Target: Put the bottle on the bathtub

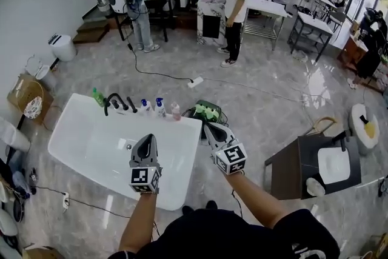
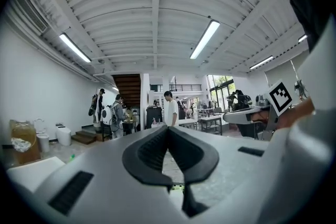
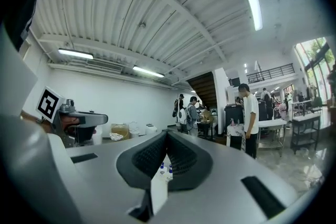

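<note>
Nearest: left gripper [image 1: 147,140] over bathtub [image 1: 66,136]; right gripper [image 1: 210,129] just past its rt corner, aimed at basket [image 1: 193,113] holding green bottles [image 1: 209,112].

Risks: shoving a bottle over instead of taking it, if sent in w/ fingers closed; knocking rim bottles [image 1: 160,107] by faucet [image 1: 115,101] into tub; tipping on narrow rim.

Fingers, both sides: pressed tip to tip, nothing held, touching nothing. Task bottle prob. one in basket, not yet grabbed.
</note>
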A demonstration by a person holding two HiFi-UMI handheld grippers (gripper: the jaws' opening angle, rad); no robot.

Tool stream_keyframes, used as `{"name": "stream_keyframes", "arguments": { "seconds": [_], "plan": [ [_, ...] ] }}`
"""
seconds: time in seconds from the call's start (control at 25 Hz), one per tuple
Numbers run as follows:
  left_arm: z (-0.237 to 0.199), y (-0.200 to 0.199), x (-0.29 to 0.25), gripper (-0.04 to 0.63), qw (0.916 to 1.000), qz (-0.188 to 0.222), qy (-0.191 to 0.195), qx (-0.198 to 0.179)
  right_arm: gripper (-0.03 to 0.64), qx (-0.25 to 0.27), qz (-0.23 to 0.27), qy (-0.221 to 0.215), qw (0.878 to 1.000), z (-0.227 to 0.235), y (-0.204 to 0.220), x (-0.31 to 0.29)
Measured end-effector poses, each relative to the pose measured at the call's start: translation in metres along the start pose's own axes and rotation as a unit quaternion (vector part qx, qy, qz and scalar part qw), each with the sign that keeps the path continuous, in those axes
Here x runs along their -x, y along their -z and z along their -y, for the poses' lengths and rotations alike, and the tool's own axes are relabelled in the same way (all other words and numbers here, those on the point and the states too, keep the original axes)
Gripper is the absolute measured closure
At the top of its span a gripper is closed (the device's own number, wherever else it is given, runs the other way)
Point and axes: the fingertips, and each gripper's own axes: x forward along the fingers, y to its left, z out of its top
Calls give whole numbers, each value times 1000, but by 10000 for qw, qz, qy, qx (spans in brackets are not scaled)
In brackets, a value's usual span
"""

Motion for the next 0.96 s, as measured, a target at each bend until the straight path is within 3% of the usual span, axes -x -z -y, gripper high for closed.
{"name": "stream_keyframes", "arguments": {
  "seconds": [0.36, 0.96],
  "plan": [
    [0, -16, -5, 586, 9997, 23, -198, -107, 609, 31, 108, 296, 9995, 32, -16, 21],
    [5, -22, 10, 586, 9994, 59, -320, -92, 609, 69, 180, 218, 9996, 29, -24, 32]
  ]
}}
